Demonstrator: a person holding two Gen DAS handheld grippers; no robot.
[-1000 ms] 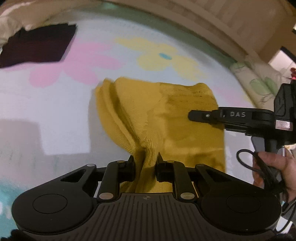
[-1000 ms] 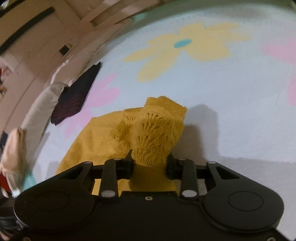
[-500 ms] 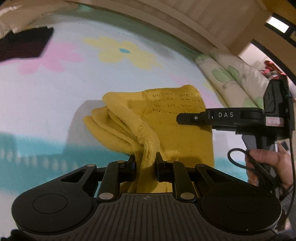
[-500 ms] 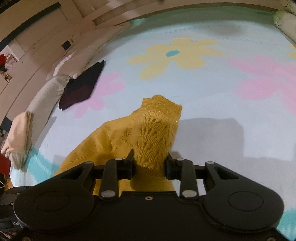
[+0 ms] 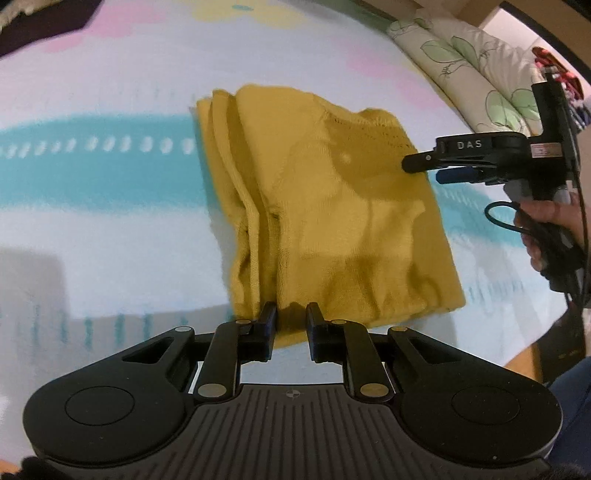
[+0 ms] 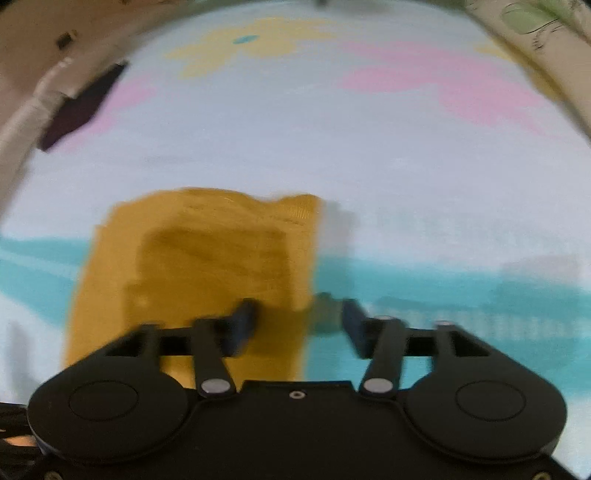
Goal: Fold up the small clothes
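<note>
A yellow knit garment (image 5: 325, 206) lies folded flat on the flowered bedspread (image 5: 110, 229). My left gripper (image 5: 290, 319) sits at the garment's near edge with its jaws a little apart and the cloth edge just between the tips. My right gripper (image 6: 298, 317) is open, its jaws wide apart over the garment's right edge (image 6: 207, 266). That view is blurred. The right gripper also shows in the left wrist view (image 5: 410, 164), at the garment's far right corner.
A dark garment (image 6: 79, 107) lies at the far left of the bed; it also shows in the left wrist view (image 5: 40, 26). A leaf-print pillow (image 5: 476, 70) lies at the far right. The bed's edge and the floor (image 5: 532, 354) are at the right.
Both grippers lowered the lifted yellow garment onto the bedspread, where it now lies flat. The right gripper's jaws opened and let go. The left jaws widened slightly.
</note>
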